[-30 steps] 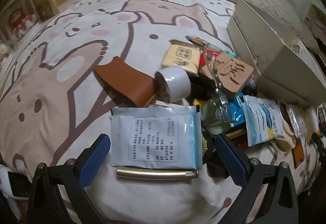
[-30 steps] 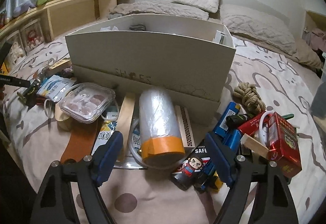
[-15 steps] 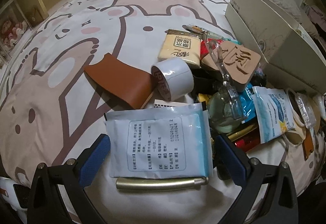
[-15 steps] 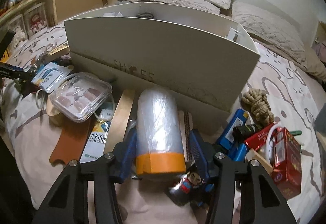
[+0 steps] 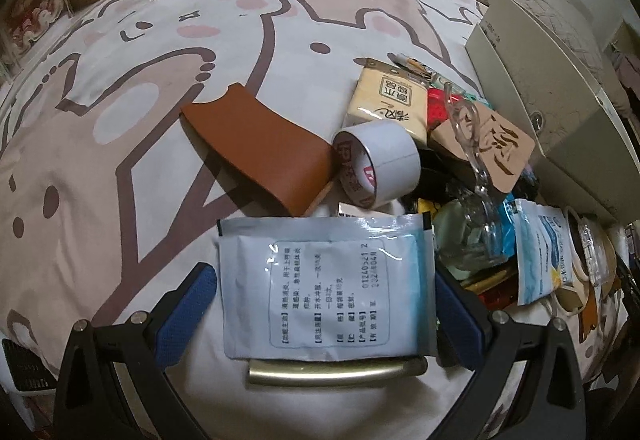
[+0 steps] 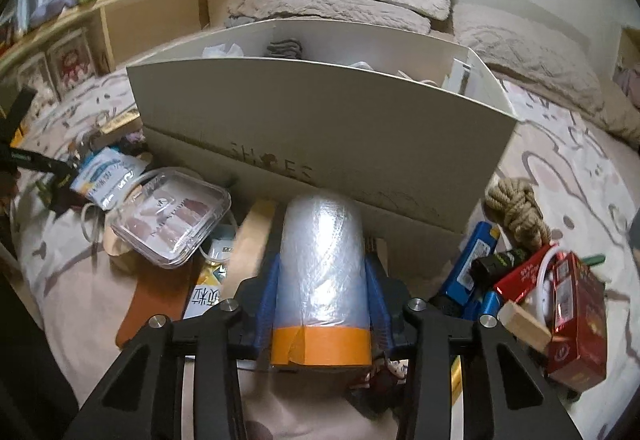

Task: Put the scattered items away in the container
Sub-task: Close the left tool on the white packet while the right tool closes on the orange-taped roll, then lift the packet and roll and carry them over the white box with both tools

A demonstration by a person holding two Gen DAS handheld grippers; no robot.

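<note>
My right gripper (image 6: pixel 322 280) is shut on a roll of clear plastic film with an orange band (image 6: pixel 322 260), lifted in front of the white shoe box (image 6: pixel 320 120), which stands open on the bed. My left gripper (image 5: pixel 326 292) is open, its blue fingers on either side of a pale blue foil sachet (image 5: pixel 326 280) that lies on a brass-coloured bar (image 5: pixel 336 374). The shoe box also shows at the right of the left wrist view (image 5: pixel 560 112).
Around the sachet lie a brown leather piece (image 5: pixel 256 148), a white tape roll (image 5: pixel 378 164), a tissue pack (image 5: pixel 390 102), a wooden tag (image 5: pixel 488 142). By the box: a clear plastic case (image 6: pixel 172 216), a rope knot (image 6: pixel 516 212), a red carton (image 6: pixel 576 320), a blue item (image 6: pixel 474 260).
My right gripper closed on the film roll and lifted it toward the box. My left gripper moved forward over the sachet and stayed open.
</note>
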